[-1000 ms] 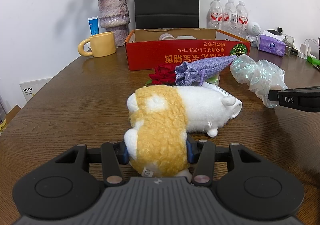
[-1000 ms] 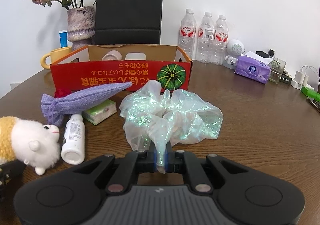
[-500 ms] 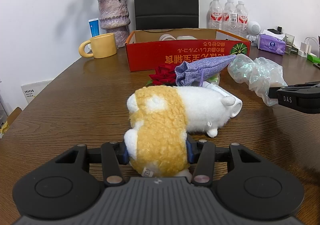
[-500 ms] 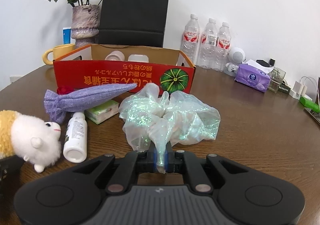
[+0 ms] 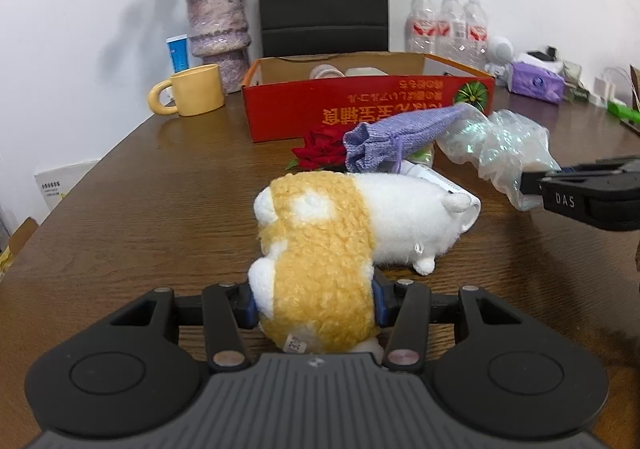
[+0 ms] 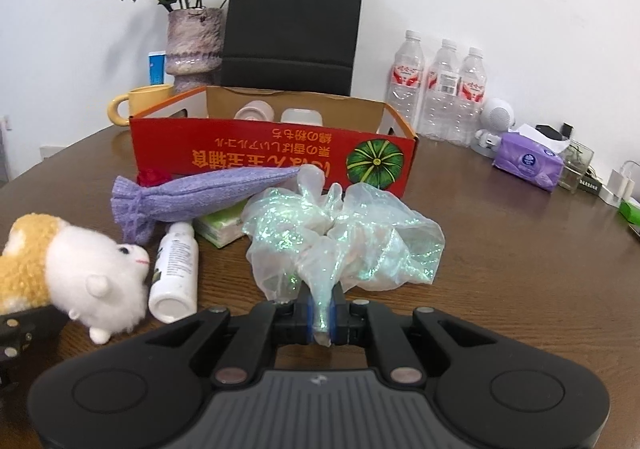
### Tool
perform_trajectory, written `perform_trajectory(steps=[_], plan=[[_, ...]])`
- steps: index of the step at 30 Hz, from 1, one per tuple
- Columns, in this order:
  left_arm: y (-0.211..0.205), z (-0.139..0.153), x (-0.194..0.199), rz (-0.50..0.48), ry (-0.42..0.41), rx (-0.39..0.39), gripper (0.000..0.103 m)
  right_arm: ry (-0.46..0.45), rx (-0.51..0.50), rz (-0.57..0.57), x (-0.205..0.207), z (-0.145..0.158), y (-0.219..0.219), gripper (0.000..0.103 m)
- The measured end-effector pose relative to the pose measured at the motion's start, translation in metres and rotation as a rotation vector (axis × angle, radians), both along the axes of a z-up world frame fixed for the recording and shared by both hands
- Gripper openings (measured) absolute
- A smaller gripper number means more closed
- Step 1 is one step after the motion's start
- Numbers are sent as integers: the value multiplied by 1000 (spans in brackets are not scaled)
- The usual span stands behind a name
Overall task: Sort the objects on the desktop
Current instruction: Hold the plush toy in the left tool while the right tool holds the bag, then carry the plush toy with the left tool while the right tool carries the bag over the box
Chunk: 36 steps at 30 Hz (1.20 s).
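While the left gripper (image 5: 314, 307) clamped the yellow-and-white plush toy (image 5: 340, 237) and the right gripper (image 6: 322, 315) pinched the iridescent film bag (image 6: 344, 233), the red cardboard box (image 6: 272, 153) lay straight ahead, mid-frame.

Office: table (image 6: 520, 269), water bottles (image 6: 440, 89), chargers (image 6: 618, 185)

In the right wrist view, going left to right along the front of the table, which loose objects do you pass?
Plush toy → white bottle → iridescent plastic wrap, pinched in the right claw → purple tissue pack, farther back at the right.
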<state>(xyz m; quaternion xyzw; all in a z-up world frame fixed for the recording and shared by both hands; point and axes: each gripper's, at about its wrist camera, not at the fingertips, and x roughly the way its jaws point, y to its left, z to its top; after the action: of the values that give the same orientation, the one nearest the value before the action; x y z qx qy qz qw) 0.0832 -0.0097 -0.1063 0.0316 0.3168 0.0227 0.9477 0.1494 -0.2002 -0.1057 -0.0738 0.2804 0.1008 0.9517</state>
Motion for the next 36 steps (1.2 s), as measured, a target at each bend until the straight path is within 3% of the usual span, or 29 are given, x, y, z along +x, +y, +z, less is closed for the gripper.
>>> perform_trajectory(steps=[4,12,17,27,36], plan=[[12,16,7,-22,30,-81,49,-8,6,9,5,12,-5,6],[15,74,15,-69,-105,-62,48,-66,22,10,24,56,-21,6],[19,107,44,-56,-149,-57,48,-121,10,-13,47,92,-26,6],[21,157,95,-36,-204,-33,48,-118,39,-24,108,146,-20,6],[33,175,176,24,-184,-32,49,-94,10,1,172,156,2,6]])
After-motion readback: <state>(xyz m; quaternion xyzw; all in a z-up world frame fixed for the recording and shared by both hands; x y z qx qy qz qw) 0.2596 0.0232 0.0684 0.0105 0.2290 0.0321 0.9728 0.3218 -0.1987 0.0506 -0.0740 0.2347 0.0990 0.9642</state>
